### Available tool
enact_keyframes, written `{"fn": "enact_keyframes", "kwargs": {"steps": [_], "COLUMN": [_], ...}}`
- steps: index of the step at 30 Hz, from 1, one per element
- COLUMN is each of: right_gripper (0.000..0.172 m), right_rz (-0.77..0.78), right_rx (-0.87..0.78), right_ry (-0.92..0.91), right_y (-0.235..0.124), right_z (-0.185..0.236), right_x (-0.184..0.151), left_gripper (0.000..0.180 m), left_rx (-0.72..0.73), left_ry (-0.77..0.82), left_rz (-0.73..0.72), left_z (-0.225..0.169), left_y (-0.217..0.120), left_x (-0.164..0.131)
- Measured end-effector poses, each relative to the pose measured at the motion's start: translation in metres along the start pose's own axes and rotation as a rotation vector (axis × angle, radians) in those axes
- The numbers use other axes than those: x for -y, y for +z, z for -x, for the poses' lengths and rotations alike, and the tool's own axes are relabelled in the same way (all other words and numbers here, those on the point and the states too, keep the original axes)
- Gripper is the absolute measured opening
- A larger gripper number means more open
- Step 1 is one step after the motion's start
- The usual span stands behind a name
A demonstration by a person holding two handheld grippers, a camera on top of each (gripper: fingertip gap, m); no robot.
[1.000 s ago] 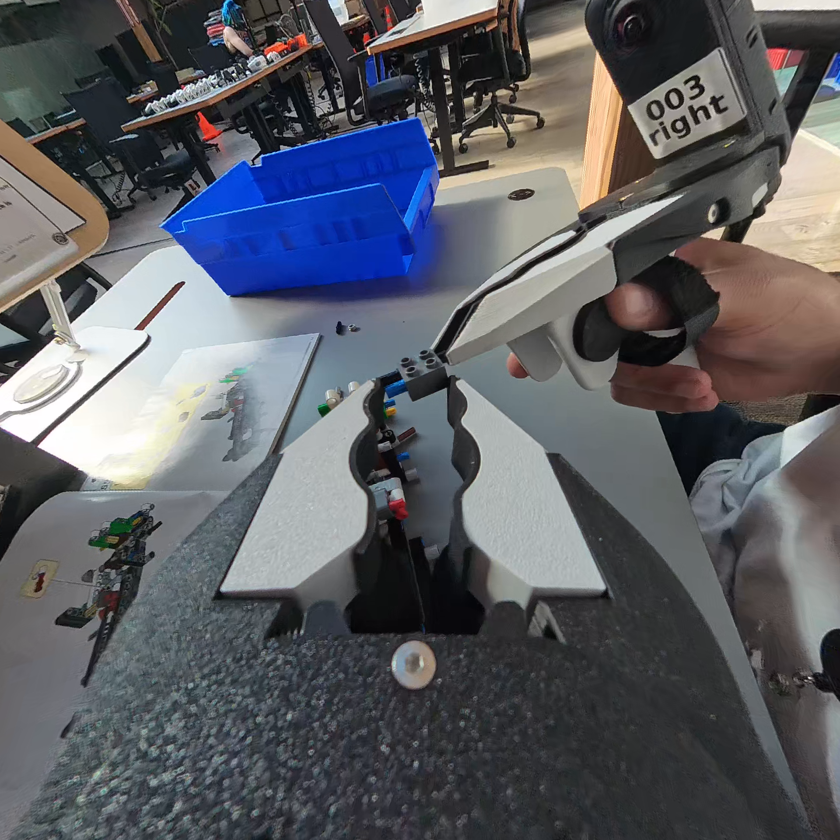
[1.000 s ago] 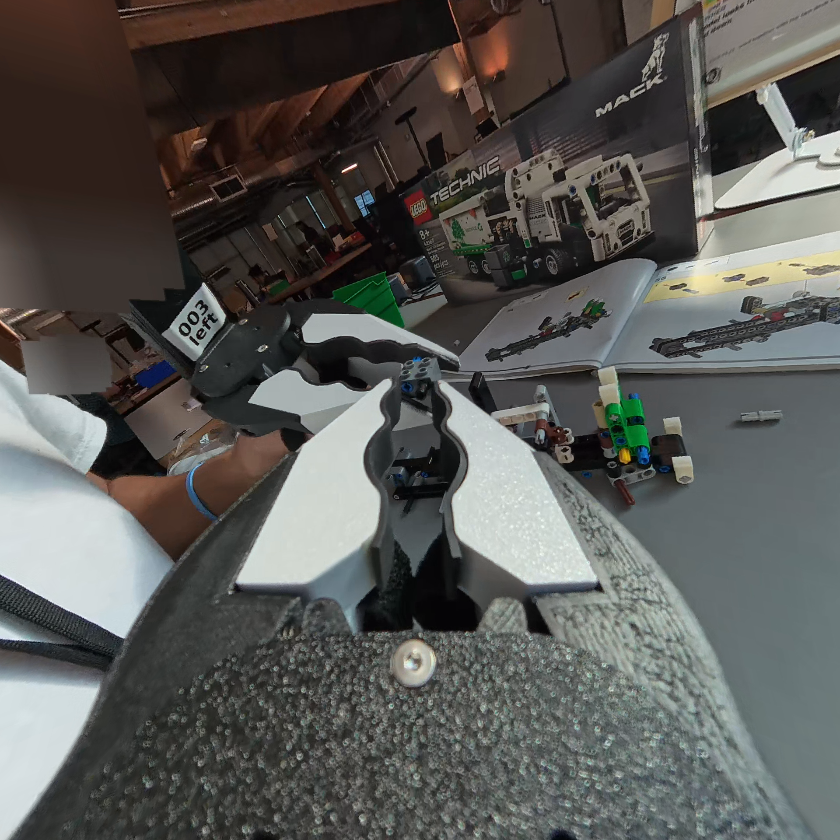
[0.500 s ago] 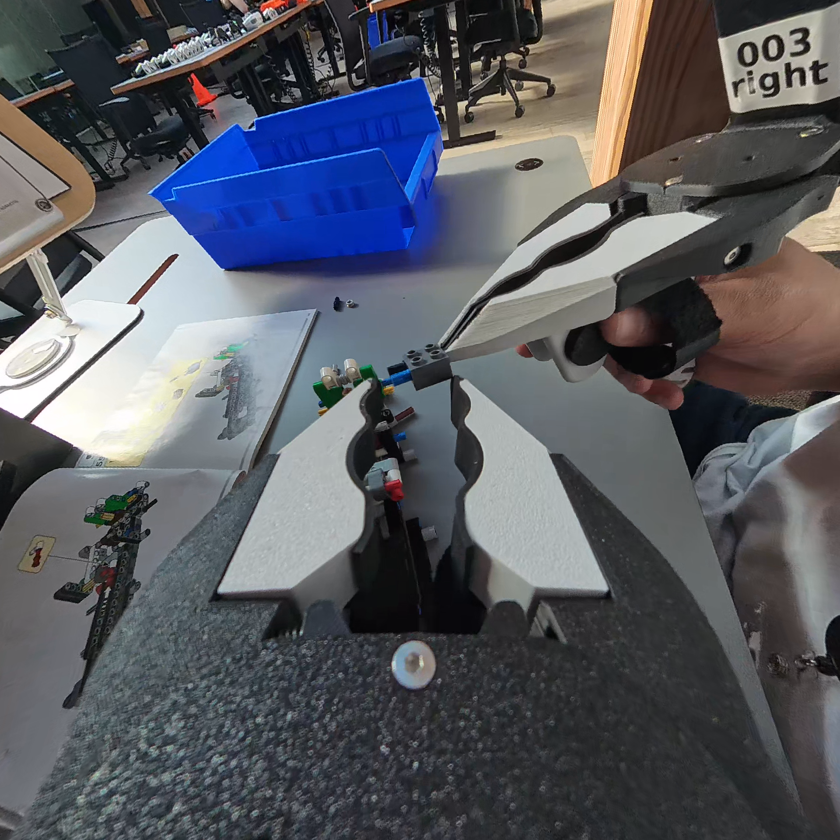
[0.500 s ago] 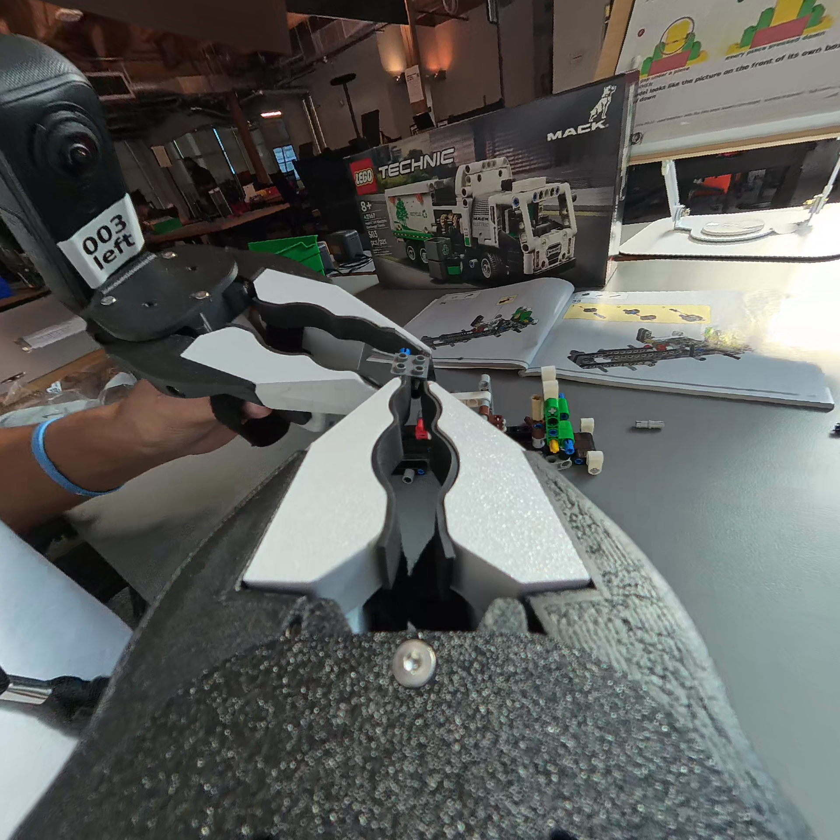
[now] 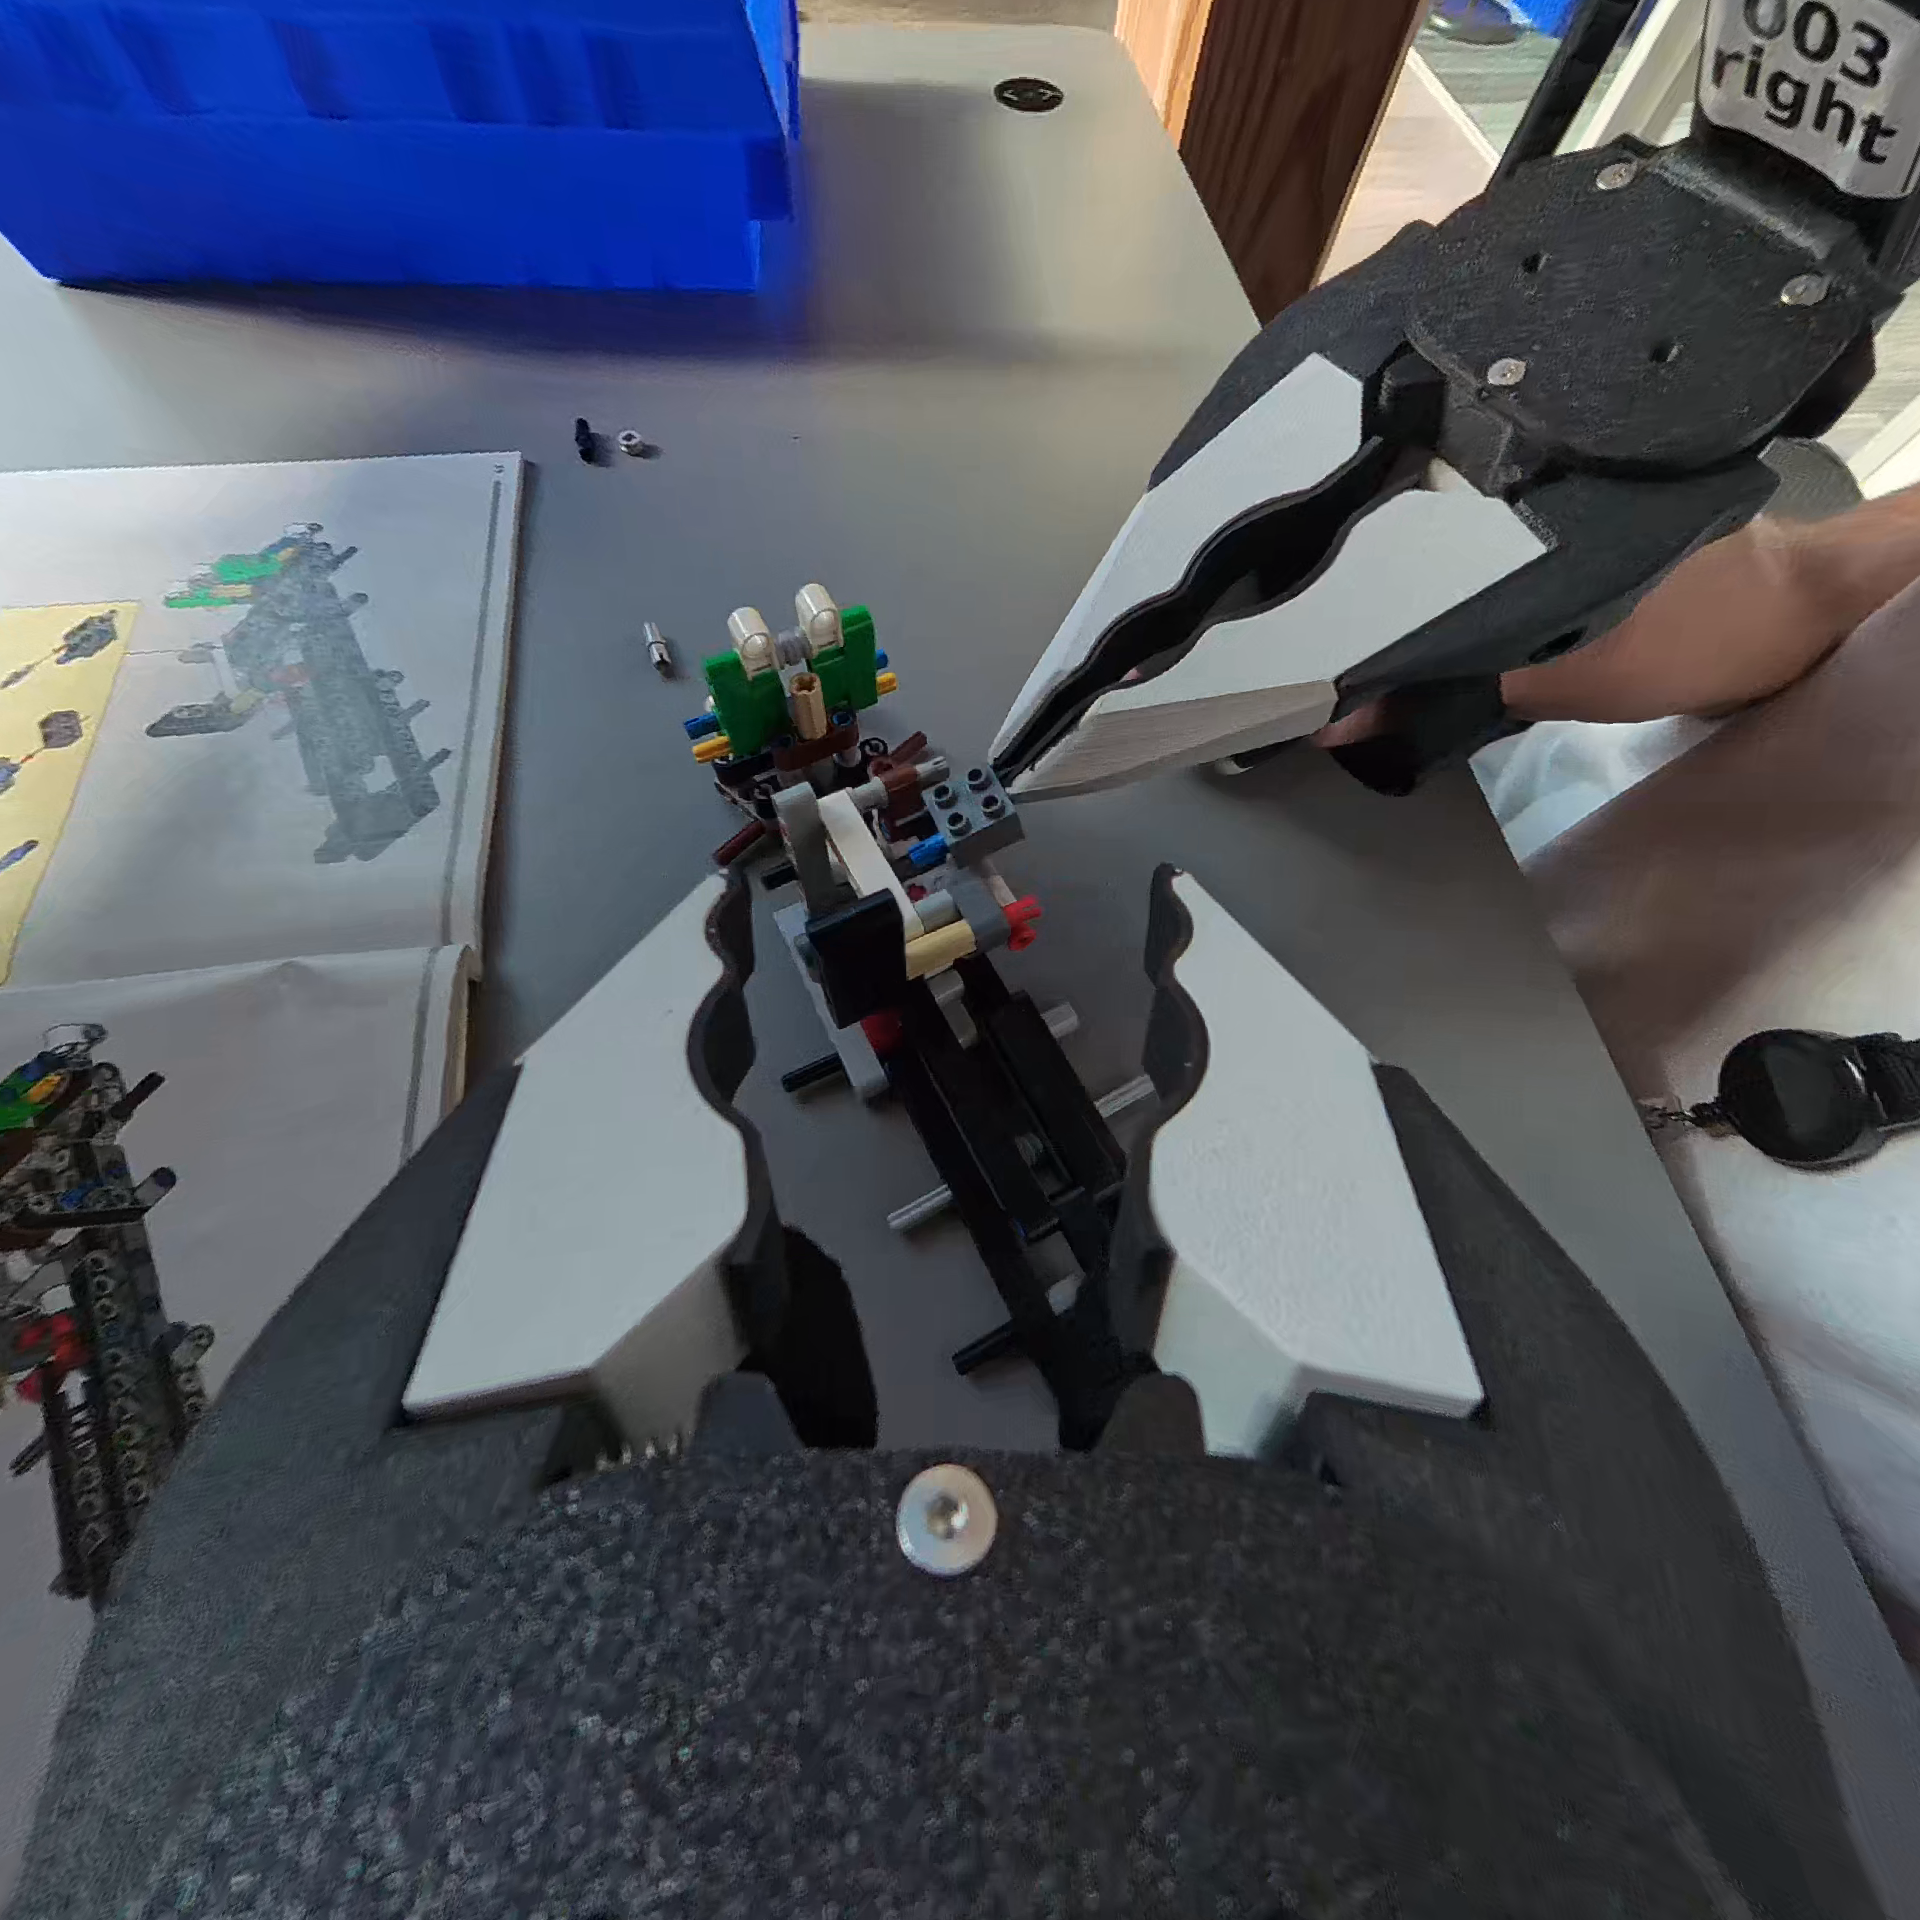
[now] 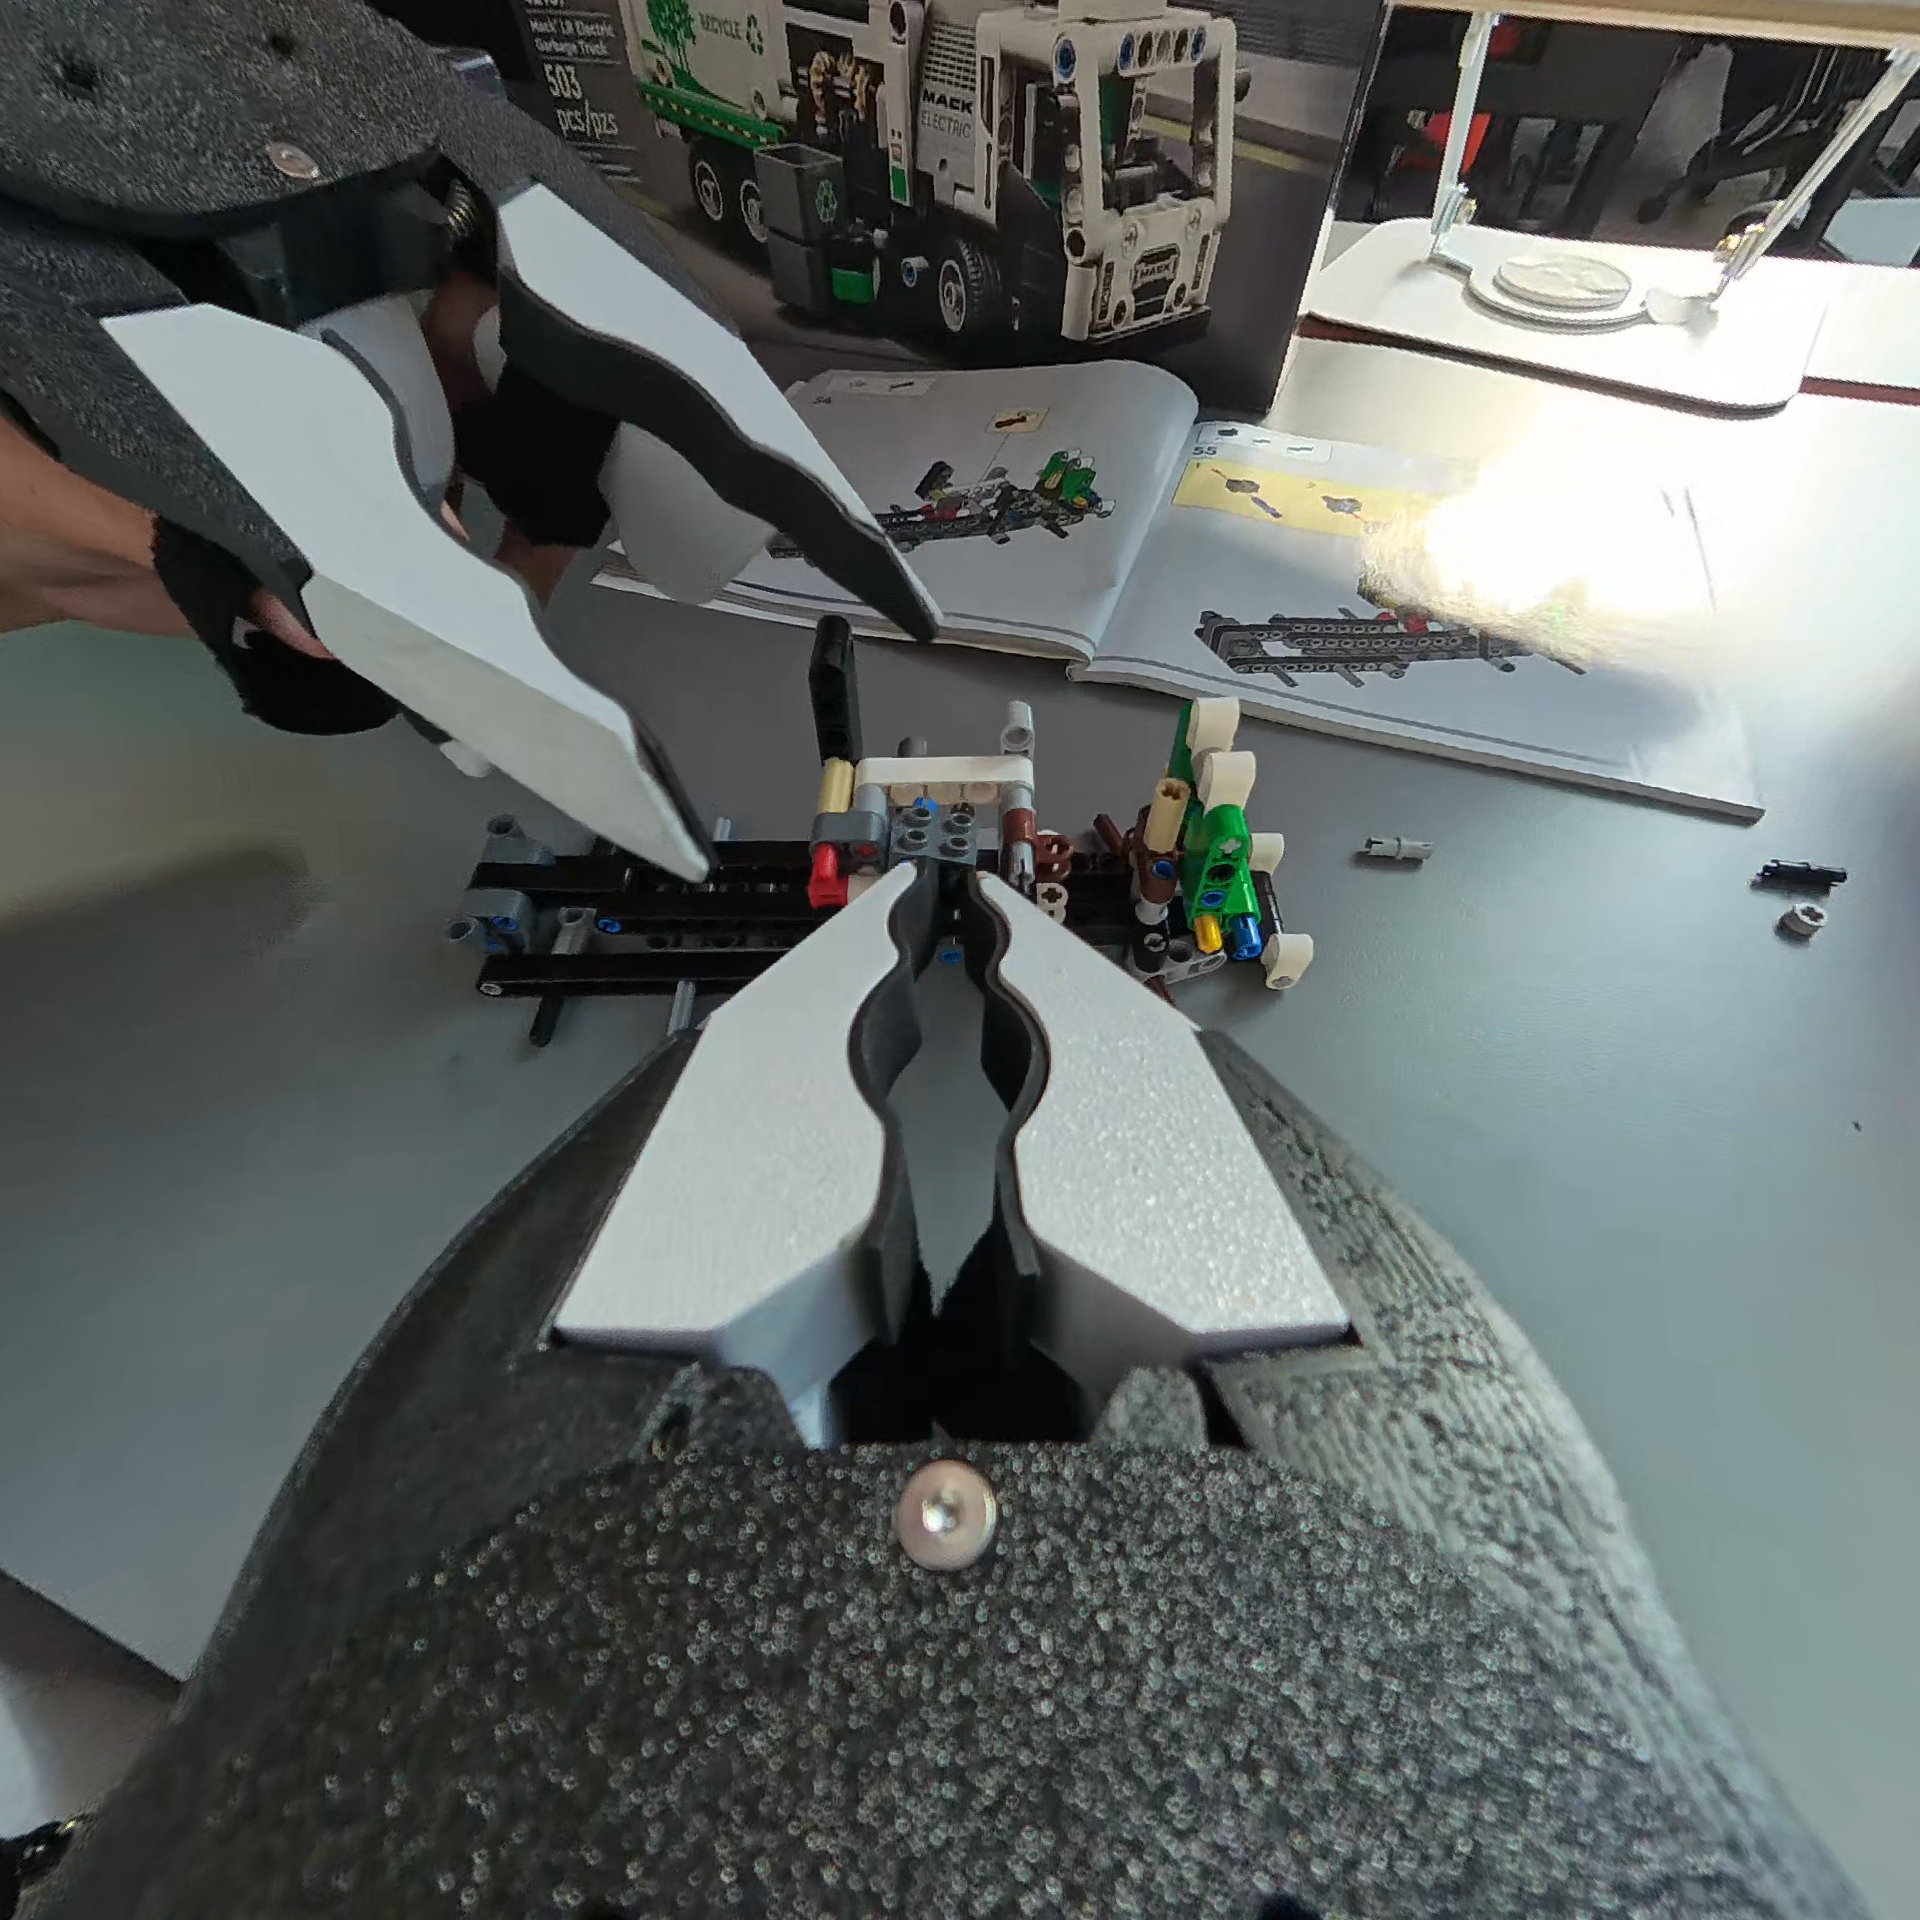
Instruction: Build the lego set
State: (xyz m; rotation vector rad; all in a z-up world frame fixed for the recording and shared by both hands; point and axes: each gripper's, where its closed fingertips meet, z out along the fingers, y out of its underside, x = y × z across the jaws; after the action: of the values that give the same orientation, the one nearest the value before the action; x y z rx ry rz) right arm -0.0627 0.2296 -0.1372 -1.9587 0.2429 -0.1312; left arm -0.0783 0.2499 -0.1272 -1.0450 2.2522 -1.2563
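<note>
blue bin (image 5: 395,135): far L of bench (image 5: 987,312), ~11 o'clock in left wrist view.
booklet (image 5: 260,707): open, flat on bench at 9 o'clock, beside the model.
loose bits: small grey pin (image 5: 656,648) just L of model; black pin + grey nut (image 5: 630,442) farther back, ~12 o'clock.
model (image 5: 883,935): long black-beam chassis on bench, centre; green/tan cluster at far end, red + white pcs mid.
left gripper (image 5: 945,883): jaws wide, nothing gripped; fingers straddle the chassis w/ clear gaps both sides. In right wrist view one fingertip (image 6: 665,831) sits down by the black beams; contact – can't tell.
grey 2x2 brick (image 5: 977,805): atop model mid-section, ~1 o'clock from left jaws.
right gripper (image 6: 943,878): jaws narrow, tips pinched on the edge of the grey brick; enters from 2 o'clock in left wrist view.
box (image 6: 935,156): truck picture, stands behind booklet, 12 o'clock in right wrist view.
white stand base (image 6: 1558,301): ~1 o'clock, R of box.
</note>
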Motion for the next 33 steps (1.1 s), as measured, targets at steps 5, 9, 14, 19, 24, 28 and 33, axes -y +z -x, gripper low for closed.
{"fn": "enact_keyframes", "kwargs": {"steps": [5,9,14,19,24,28,33], "right_gripper": [0.002,0.003,0.003,0.003,0.003,0.003,0.003], "right_rz": [-0.002,0.011,0.007,-0.005,0.020,0.046,0.044], "right_rx": [-0.028,-0.047,-0.059,-0.041,-0.031,-0.021,-0.039], "right_ry": [-0.012,-0.053,-0.084,-0.087,-0.053,-0.022,-0.034], "right_y": [0.002,0.006,0.008,0.008,0.009,0.010,0.011], "right_z": [-0.004,-0.003,-0.004,-0.005,-0.006,-0.007,-0.010], "right_x": [0.002,0.000,0.001,0.003,0.000,-0.004,-0.003], "left_gripper": [0.069,0.065,0.061,0.059,0.054,0.049,0.042], "left_rx": [-0.130,-0.165,-0.176,-0.166,-0.145,-0.125,-0.067], "left_ry": [-0.023,-0.035,-0.044,-0.068,-0.099,-0.126,-0.113], "left_rz": [0.004,0.015,0.008,0.004,0.022,0.023,0.053], "left_z": [-0.006,-0.005,-0.007,-0.005,-0.001,0.003,0.008], "left_y": [0.014,0.018,0.021,0.022,0.023,0.025,0.029], "left_x": [-0.002,-0.004,-0.004,-0.003,-0.002,-0.001,-0.002]}}
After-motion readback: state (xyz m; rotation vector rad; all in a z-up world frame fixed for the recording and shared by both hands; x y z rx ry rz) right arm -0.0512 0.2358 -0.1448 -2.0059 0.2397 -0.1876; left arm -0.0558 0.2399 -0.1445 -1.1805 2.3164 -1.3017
